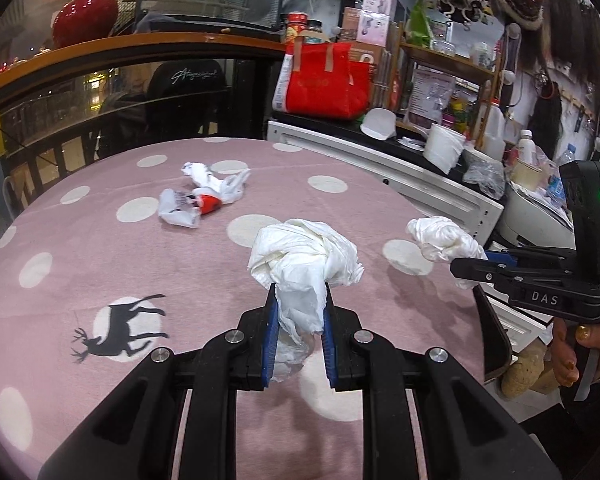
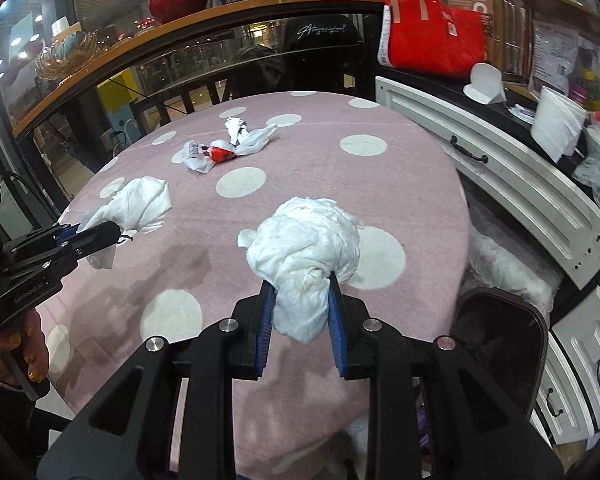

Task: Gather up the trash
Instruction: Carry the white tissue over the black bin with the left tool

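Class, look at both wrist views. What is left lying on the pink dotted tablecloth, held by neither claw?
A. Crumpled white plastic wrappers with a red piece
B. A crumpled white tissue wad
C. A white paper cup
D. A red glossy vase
A: the crumpled white plastic wrappers with a red piece lie alone on the pink dotted tablecloth, while each claw grips a crumpled white tissue wad.
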Demonstrator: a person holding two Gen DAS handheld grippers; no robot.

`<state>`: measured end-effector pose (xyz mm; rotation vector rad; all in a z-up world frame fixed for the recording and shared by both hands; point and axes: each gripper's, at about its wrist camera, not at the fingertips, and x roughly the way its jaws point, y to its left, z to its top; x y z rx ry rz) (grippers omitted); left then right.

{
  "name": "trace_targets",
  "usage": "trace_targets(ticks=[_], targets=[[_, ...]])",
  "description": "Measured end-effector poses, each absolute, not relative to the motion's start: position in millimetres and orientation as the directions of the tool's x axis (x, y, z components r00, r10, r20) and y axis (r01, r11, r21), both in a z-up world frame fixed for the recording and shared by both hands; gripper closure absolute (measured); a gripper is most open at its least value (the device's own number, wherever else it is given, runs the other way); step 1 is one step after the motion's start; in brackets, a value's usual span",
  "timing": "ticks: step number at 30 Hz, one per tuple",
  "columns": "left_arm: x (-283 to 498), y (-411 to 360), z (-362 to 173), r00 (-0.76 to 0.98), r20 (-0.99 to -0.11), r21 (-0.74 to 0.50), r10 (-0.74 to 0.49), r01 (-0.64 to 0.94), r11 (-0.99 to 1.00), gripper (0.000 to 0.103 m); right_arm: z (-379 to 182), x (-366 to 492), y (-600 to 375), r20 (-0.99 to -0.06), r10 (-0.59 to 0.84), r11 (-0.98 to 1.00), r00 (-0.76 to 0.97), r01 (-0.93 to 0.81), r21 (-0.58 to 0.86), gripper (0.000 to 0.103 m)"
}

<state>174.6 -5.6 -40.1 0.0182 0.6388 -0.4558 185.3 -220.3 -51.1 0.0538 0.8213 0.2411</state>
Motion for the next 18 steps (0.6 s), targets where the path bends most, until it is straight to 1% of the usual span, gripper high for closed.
trace_targets(ticks=[10,18], targets=[[158.4,-37.8,-42.3,0.683,-0.569,-0.141,-0.457,0.466,0.873,0.084,-58.2,157.3,-261.8,-0.717,0.180,0.983,0.673,-0.099,0.153,0.078],[147.2,-75.2,-44.9,0.646,-0.568,-0.142,-0.510,0.534,0.834,0.084,-70.6,135.8,-319.0,-0.733,0.085,0.985,0.675,0.055,0.166,0.078]])
